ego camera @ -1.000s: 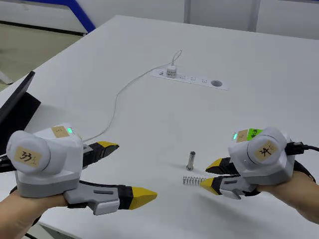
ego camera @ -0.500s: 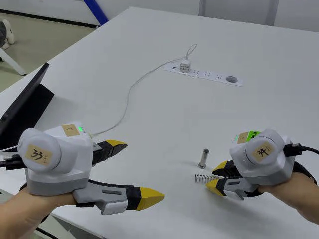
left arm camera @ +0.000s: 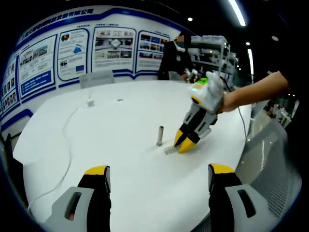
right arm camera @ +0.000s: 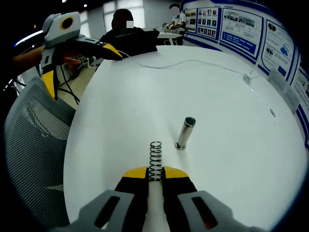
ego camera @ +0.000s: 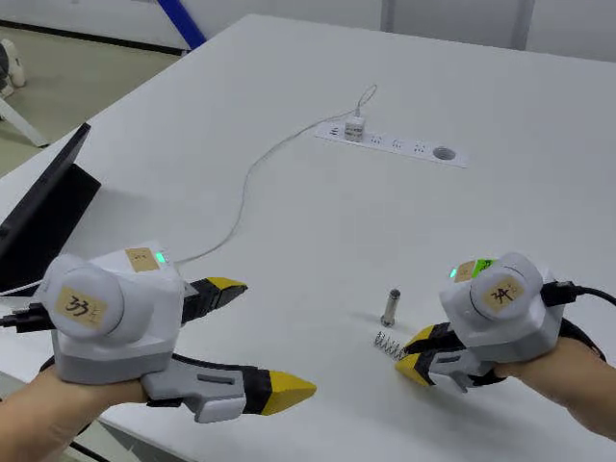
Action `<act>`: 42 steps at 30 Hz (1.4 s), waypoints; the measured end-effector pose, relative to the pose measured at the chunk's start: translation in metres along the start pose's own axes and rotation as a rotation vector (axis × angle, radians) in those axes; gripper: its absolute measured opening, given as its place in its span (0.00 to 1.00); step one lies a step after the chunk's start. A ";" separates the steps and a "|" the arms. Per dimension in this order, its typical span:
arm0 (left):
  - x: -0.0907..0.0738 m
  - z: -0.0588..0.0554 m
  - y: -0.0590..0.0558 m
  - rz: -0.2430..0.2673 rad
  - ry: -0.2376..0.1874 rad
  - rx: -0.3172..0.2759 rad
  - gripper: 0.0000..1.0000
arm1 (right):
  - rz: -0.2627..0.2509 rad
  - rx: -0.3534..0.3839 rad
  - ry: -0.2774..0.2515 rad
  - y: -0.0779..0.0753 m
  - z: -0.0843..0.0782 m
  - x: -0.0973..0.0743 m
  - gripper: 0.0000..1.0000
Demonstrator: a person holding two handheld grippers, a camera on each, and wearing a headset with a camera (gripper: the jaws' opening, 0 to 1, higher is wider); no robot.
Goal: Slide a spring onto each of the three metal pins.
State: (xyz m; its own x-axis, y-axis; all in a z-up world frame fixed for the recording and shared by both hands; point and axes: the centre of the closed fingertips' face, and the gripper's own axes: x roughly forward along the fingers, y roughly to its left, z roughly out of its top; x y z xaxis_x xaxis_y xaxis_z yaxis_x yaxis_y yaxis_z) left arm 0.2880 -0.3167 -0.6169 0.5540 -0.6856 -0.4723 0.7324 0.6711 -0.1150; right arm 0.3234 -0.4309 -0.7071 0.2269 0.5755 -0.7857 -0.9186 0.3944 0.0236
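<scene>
One metal pin [ego camera: 391,306] stands upright on the white table [ego camera: 318,231]. A small spring [ego camera: 386,343] lies just in front of it, slanted, with one end between the yellow tips of my right gripper [ego camera: 415,351], which is shut on it. In the right gripper view the spring [right arm camera: 155,158] sticks out ahead of my closed right gripper [right arm camera: 150,174], left of the pin [right arm camera: 184,132]. My left gripper [ego camera: 258,337] hovers open at the near left with nothing in it. The left gripper view shows that open left gripper [left arm camera: 159,170], the pin [left arm camera: 159,135] and the spring [left arm camera: 170,150].
A white power strip [ego camera: 395,145] with a plug [ego camera: 355,128] and a thin cable [ego camera: 248,183] lies at the back. A dark screen [ego camera: 43,207] leans at the left edge. A mesh chair [right arm camera: 34,145] stands by the table, and people sit beyond it.
My right gripper has shut on the near end of the spring, which now lies slanted instead of level. The left gripper stays open in place. The head camera shifted.
</scene>
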 end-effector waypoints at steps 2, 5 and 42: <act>0.001 0.001 -0.002 -0.004 0.001 0.004 0.85 | -0.001 0.000 -0.002 0.000 0.000 0.000 0.11; 0.003 0.003 -0.006 -0.015 0.002 0.010 0.84 | -0.004 0.008 -0.006 0.000 0.000 0.000 0.11; 0.055 0.037 -0.082 -0.236 0.040 0.301 0.50 | 0.015 -0.264 -0.086 0.046 0.034 -0.090 0.10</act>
State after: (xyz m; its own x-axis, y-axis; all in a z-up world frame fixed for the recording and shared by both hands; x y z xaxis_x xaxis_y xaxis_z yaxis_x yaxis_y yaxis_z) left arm 0.2726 -0.4198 -0.6011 0.3447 -0.7961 -0.4974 0.9248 0.3790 0.0341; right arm 0.2718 -0.4400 -0.6142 0.2288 0.6427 -0.7311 -0.9720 0.1918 -0.1356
